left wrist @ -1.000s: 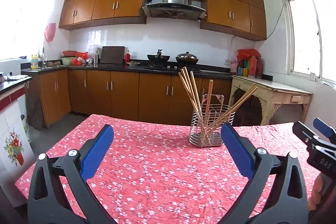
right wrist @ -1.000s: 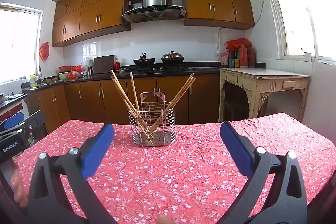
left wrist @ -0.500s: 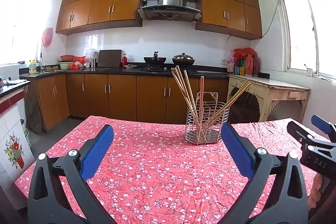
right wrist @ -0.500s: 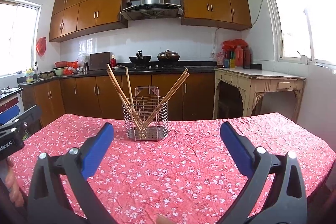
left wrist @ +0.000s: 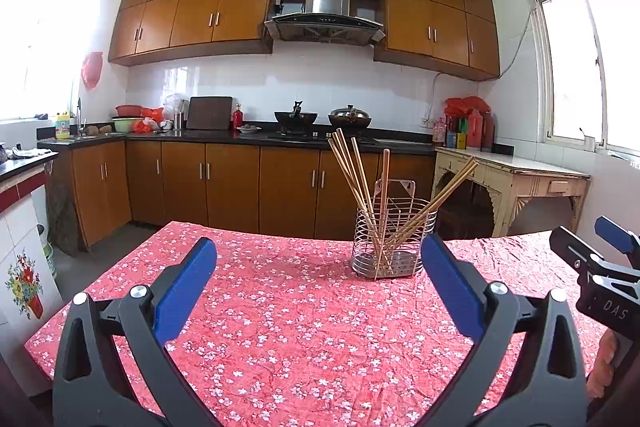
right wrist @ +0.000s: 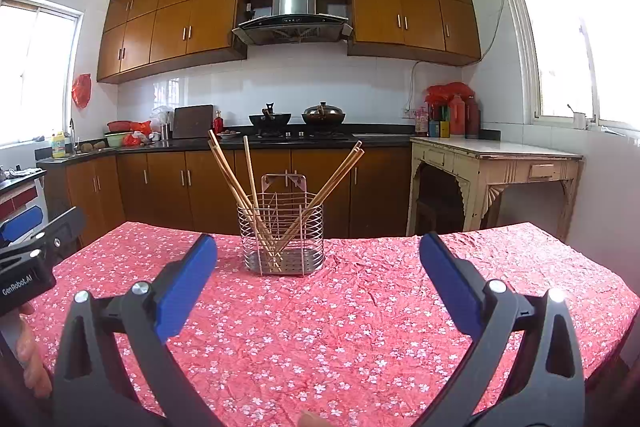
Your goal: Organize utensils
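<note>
Right wrist: wire holder (right wrist: pixel 281 233) between spread claw (right wrist: pixel 319 259).

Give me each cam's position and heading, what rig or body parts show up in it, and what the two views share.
Left wrist: sits on the left gripper, looks forward across the red floral tablecloth toward the kitchen counter; wire utensil holder right of centre; own open fingers, right gripper and fingers of a hand at right edge.
Right wrist: on the right gripper, same heading; holder slightly left of centre; own open fingers, left gripper and hand at left edge.
Shared: holder with chopsticks, tablecloth, cabinets, hood.
</note>
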`<state>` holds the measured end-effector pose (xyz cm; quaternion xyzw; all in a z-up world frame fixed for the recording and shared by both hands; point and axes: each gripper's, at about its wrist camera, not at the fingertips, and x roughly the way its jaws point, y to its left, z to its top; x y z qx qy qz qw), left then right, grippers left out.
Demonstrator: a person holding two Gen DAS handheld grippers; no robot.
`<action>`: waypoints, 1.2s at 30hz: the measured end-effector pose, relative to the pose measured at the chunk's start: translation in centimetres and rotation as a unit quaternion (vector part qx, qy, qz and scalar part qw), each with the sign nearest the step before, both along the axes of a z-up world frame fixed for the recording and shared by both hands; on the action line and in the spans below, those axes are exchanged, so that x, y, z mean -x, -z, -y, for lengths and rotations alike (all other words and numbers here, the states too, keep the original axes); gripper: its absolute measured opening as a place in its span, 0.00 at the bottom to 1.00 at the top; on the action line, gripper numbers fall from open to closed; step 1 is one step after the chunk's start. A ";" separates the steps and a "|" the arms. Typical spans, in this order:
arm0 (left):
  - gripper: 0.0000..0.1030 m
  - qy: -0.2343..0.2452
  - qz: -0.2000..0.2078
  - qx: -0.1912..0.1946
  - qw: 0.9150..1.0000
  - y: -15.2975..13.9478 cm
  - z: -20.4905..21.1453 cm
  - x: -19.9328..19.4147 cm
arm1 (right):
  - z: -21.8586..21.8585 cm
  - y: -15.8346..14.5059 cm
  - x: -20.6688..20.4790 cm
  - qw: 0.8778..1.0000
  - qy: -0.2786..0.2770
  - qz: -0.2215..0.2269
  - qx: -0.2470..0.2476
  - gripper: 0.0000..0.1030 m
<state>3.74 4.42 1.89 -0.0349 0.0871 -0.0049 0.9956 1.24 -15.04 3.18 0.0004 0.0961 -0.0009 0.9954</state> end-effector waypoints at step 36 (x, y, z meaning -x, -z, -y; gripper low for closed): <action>0.98 0.000 -0.002 -0.002 1.000 0.0 0.4 -0.1 | 0.3 -0.1 0.3 1.000 0.001 0.006 -0.003 0.96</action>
